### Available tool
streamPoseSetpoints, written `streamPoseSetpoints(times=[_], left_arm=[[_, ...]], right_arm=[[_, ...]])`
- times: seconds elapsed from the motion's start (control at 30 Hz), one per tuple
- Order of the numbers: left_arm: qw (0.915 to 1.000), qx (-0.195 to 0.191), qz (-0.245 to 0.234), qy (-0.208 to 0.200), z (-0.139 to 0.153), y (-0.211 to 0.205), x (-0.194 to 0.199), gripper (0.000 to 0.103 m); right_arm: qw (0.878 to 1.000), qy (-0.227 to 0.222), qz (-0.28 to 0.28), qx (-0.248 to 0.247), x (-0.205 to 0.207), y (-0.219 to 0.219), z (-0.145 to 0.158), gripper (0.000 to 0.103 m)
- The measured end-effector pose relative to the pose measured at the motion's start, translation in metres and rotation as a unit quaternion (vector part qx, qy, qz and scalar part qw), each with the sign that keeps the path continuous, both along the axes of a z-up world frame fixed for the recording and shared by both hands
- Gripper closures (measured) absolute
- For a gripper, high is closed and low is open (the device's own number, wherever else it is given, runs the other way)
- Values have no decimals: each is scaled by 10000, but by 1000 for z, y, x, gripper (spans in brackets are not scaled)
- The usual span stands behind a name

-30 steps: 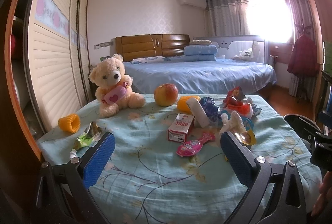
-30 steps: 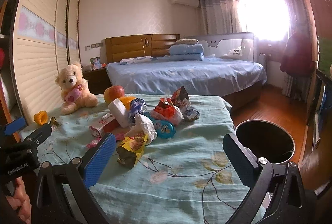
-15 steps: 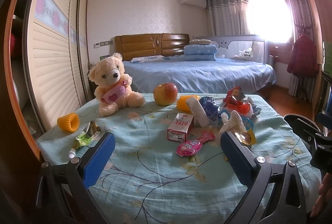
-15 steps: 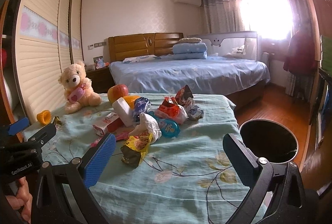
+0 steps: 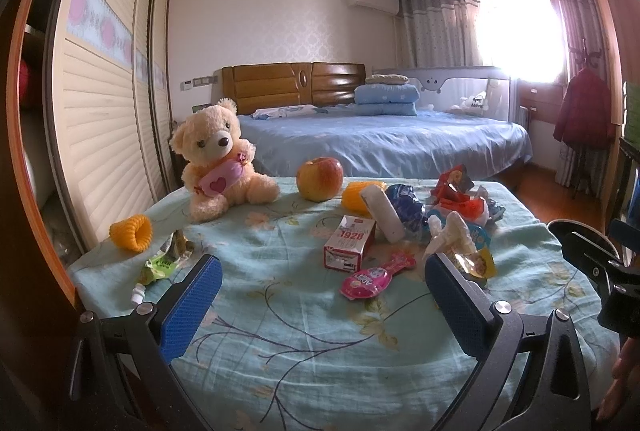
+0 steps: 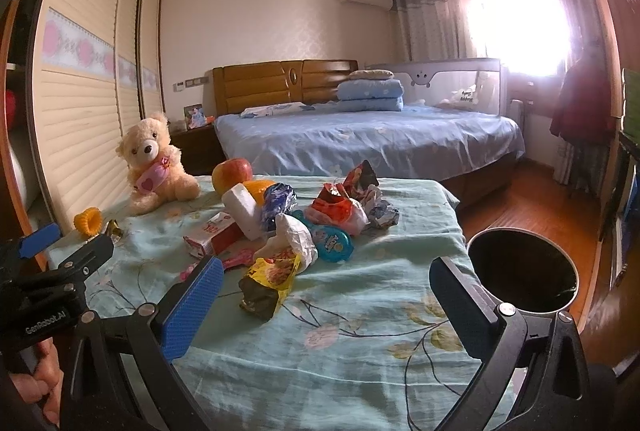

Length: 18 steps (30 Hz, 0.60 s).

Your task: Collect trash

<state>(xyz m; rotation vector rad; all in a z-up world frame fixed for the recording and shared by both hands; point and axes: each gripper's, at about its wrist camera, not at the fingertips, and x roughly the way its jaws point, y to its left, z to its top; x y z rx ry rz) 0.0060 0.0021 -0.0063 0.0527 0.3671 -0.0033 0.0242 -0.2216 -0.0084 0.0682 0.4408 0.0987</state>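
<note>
Trash lies on a table with a light blue floral cloth [image 5: 288, 331]: a red-and-white carton [image 5: 349, 242], a pink wrapper [image 5: 374, 275], a green pouch [image 5: 162, 263], a yellow wrapper [image 6: 272, 277], a crumpled white wrapper [image 6: 298, 241], a blue round lid [image 6: 334, 243] and red wrappers [image 6: 340, 209]. A black round bin [image 6: 522, 275] stands on the floor right of the table. My left gripper [image 5: 320, 289] is open and empty above the near table edge. My right gripper [image 6: 326, 295] is open and empty, just short of the yellow wrapper.
A teddy bear [image 5: 218, 161], an apple [image 5: 319, 178], an orange ring toy [image 5: 131, 232] and a white foam block [image 5: 382, 213] also lie on the table. A bed [image 5: 384, 139] stands behind it, wardrobe doors [image 5: 96, 119] at the left.
Both grippers have edged slightly forward over the table. Both stay open and empty. Nothing on the table has moved.
</note>
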Motion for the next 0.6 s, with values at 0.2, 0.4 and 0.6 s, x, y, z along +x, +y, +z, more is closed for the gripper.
streamPoseSetpoints(times=[0.2, 0.4, 0.6], left_arm=[[10000, -21, -6, 55, -3, 1, 2, 1], [9996, -76, -103, 269, -8, 8, 14, 1], [9974, 20, -274, 673, -18, 15, 37, 3]], right_arm=[[10000, 57, 42, 36, 2, 1, -1, 0], [9991, 278, 221, 220, 9, 3, -8, 0], [9957, 654, 483, 450, 23, 8, -20, 1]])
